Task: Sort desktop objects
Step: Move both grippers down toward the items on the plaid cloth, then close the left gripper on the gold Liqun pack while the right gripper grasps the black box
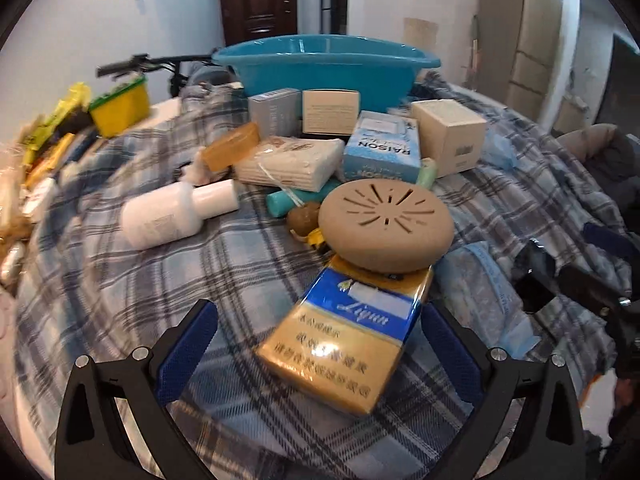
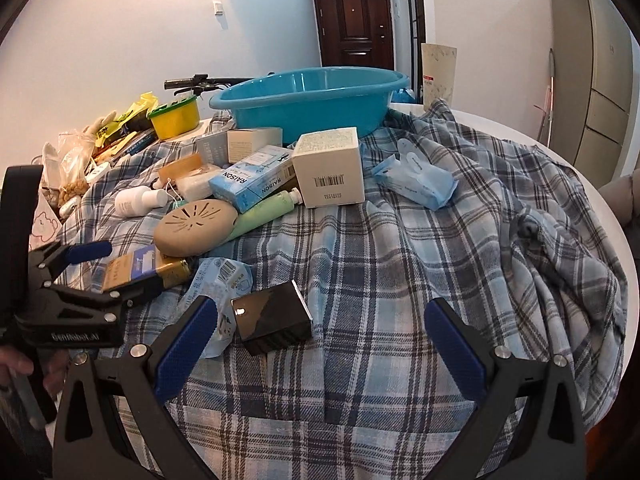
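Two grippers work over a table covered with a plaid cloth (image 2: 400,280), and the step in hand looks like the approach to a pick, with nothing lifted yet. The left gripper (image 1: 320,332) has its blue-padded fingers spread wide around a gold and blue cigarette pack (image 1: 340,344) low in the centre of its frame. The right pad is at or very near the pack's side; the left pad stands well apart from it. Nothing is clamped.

My judgement is that the next move calls for sliding the jaws a little further forward and closing on the pack's long sides. One catch: the pack's far end lies under a tan round disc (image 1: 386,228) with slits in its top, so pulling the pack out may tip the disc toward the pile behind it.

The pack is flat and rectangular, with a shiny wrap, a blue band across its upper part and gold below carrying printed characters. It lies tilted, its near corner pointing to the lower middle of the frame.

The right gripper (image 2: 316,328) is also wide open and holds nothing. A small glossy black box (image 2: 272,320) lies between its fingers, nearer the left one, beside a blue-printed plastic packet (image 2: 224,280).

Toward the upper centre of both views stands a blue basin (image 2: 312,100), probably where sorted items go. Boxes, a white bottle (image 1: 168,212) and a green tube (image 2: 264,212) are piled in front of it.
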Tool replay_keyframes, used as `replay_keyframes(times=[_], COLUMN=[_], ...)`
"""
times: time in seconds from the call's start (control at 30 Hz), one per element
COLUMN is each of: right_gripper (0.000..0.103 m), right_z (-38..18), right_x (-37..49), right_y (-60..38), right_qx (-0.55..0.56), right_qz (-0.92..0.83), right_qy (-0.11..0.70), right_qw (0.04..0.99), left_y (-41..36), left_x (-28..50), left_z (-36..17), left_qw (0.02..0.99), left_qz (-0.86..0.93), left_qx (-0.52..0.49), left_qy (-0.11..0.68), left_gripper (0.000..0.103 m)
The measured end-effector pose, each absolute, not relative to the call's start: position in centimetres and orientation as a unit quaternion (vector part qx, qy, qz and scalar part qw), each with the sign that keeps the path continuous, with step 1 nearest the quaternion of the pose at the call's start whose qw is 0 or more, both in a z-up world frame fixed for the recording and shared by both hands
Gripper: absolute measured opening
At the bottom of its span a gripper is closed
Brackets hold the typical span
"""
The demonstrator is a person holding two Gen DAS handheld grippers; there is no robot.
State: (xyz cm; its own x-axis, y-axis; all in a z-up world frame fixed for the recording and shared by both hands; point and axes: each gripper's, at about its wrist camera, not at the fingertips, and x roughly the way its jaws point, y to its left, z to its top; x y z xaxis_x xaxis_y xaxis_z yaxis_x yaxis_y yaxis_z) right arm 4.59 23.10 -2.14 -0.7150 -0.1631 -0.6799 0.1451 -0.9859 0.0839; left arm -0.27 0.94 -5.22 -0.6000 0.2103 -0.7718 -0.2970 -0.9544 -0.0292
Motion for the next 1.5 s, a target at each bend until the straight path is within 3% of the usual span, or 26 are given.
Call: replay_keyframes(times=[0.17, 0.27, 0.33, 0.43, 0.7, 1.17, 1.5], right_gripper=[0.103, 0.102, 0.101, 0.097, 0.097, 0.097, 0.097], right_z=[-2.7, -2.9, -2.9, -2.9, -3.0, -3.2, -3.1], right_x=[4.3, 4.3, 4.3, 4.4, 4.4, 4.4, 4.3], right_y=[22.9, 22.7, 22.6, 22.4, 22.5, 22.7, 22.7], right_qx=[0.375, 0.377, 0.376, 0.376, 0.374, 0.377, 0.376], right_qz=[-0.922, -0.921, -0.921, -0.921, -0.921, -0.920, -0.920], right_qy=[-0.013, -0.014, -0.016, -0.014, -0.021, -0.021, -0.022], right_qw=[0.090, 0.094, 0.098, 0.101, 0.104, 0.102, 0.105], left_y=[0.7, 0.9, 1.1, 1.2, -0.8, 1.9, 1.9], left_x=[-0.6, -0.4, -0.1, 0.5, 0.6, 1.3, -0.4], left_z=[-5.4, -5.2, -5.0, -4.5, -3.8, -4.6, -4.6], left_qw=[0.153, 0.152, 0.156, 0.139, 0.056, 0.168, 0.167], left_qz=[0.892, 0.892, 0.892, 0.898, 0.911, 0.883, 0.888], left_qx=[-0.425, -0.425, -0.425, -0.415, -0.407, -0.438, -0.429], left_qy=[0.034, 0.030, 0.024, 0.033, 0.025, 0.029, 0.016], left_gripper=[0.103, 0.091, 0.078, 0.076, 0.075, 0.080, 0.079])
